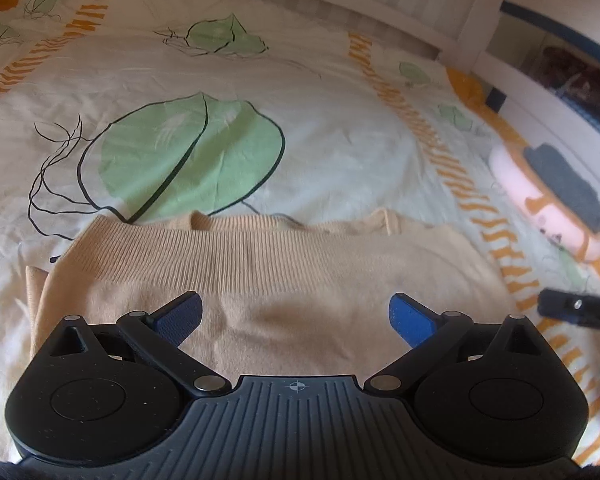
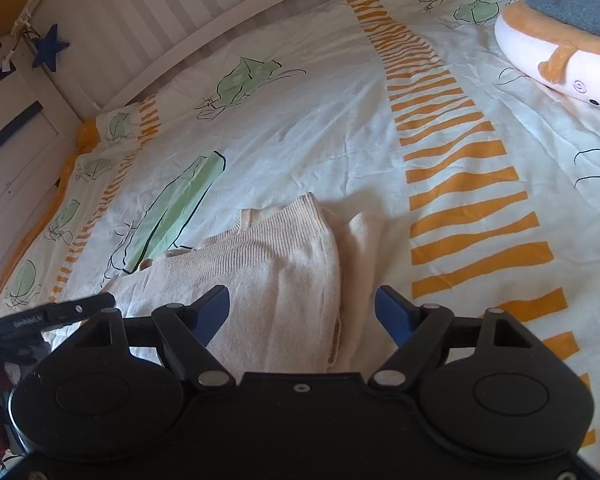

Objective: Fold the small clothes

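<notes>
A small beige knitted sweater (image 1: pixel 260 280) lies partly folded on the bedspread, its ribbed band across the far side. My left gripper (image 1: pixel 296 314) hovers over its near part, open, with its blue pads (image 1: pixel 410 318) wide apart and nothing between them. In the right wrist view the same sweater (image 2: pixel 276 276) shows its folded right edge with a paler layer beneath. My right gripper (image 2: pixel 302 308) is open above that edge, touching nothing. The other gripper's black arm (image 2: pixel 60 312) reaches in at the left.
The bedspread (image 1: pixel 340 140) is white with green leaf prints and orange striped bands. A pink and orange plush cushion (image 2: pixel 560 64) with a folded grey garment (image 2: pixel 580 4) on top lies at the right. A white slatted headboard (image 2: pixel 160 20) runs along the far side.
</notes>
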The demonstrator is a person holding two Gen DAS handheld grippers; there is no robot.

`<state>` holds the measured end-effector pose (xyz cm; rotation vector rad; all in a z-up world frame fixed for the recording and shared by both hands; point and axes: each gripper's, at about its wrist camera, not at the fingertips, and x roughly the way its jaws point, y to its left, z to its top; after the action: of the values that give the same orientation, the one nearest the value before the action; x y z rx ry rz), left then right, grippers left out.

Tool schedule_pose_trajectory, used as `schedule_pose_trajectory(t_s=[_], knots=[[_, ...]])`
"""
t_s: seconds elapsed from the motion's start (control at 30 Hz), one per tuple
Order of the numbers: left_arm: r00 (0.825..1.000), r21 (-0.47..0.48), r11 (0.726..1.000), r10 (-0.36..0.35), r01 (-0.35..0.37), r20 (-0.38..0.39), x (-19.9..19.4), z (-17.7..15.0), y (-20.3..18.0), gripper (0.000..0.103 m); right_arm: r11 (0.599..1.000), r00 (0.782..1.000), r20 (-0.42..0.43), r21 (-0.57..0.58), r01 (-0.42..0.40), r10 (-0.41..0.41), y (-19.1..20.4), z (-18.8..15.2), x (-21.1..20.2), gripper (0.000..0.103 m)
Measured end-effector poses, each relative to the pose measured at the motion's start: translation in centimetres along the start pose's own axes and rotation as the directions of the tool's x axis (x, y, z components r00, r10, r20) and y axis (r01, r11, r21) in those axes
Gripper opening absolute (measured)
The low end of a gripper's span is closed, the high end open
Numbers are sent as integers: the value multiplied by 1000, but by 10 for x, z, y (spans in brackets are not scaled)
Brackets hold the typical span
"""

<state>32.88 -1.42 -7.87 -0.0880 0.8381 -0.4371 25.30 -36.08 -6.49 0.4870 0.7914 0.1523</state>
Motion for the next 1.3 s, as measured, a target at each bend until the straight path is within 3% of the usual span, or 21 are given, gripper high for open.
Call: schedule_pose_trajectory(t_s=[0.2, 0.37, 0.73, 0.97, 1.07, 1.17, 1.3], knots=[[996, 8, 998, 55, -55, -70, 17, -7, 4, 101, 998, 1000, -21, 67, -8, 9, -10, 0, 9, 82], [985, 111, 985, 143, -132, -101, 34, -18, -5, 102, 998, 999, -39, 59, -24, 27, -6, -3, 11, 82], [983, 68, 989, 141, -134, -118, 36, -17, -3, 102, 997, 994, -112, 72, 5, 3, -9, -10, 23, 84], [984, 51, 991, 128, -123, -123, 36, -15, -1, 102, 966, 965, -211, 237, -104, 156, -25, -21, 32, 89], [985, 38, 993, 116, -112, -124, 35, -14, 2, 102, 949, 943, -257, 286, -137, 213, -32, -28, 24, 89], [985, 46, 992, 119, -115, -121, 36, -15, 1, 102, 951, 921, -312, 270, -149, 232, -32, -29, 18, 88], [985, 48, 992, 125, -120, -116, 35, -16, 0, 102, 946, 955, -213, 292, -139, 206, -36, -17, 10, 88]])
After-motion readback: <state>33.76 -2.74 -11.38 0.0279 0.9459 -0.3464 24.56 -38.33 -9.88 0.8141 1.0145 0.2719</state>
